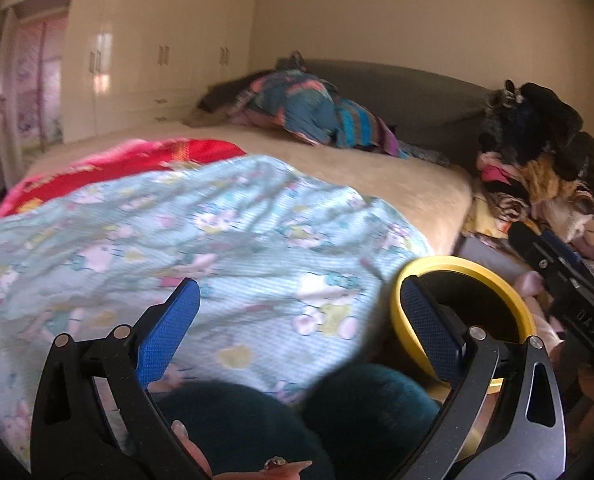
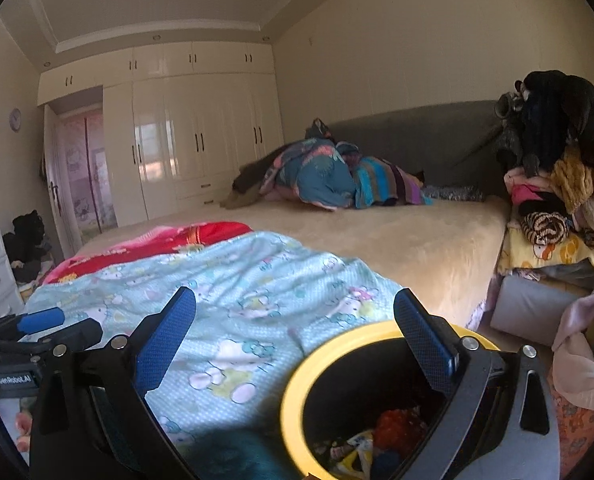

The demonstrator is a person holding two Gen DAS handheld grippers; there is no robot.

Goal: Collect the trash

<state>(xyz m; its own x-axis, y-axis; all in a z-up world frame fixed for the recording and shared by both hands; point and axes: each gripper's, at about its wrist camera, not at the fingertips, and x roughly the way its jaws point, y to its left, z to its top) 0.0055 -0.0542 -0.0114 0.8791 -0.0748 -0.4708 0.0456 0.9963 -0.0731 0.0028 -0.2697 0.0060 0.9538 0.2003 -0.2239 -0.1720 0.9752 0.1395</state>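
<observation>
While both grippers (image 1: 297, 320) (image 2: 293, 324) gape empty, bin (image 2: 293, 392)—rim cut off—holds blurred trash (image 2: 393, 424).

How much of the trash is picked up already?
Some is done: the yellow-rimmed trash bin already has wrappers and scraps inside. Nothing is in hand now; the left gripper and right gripper are both open and empty. No loose trash shows on the bed, so what's left is unclear.
</observation>
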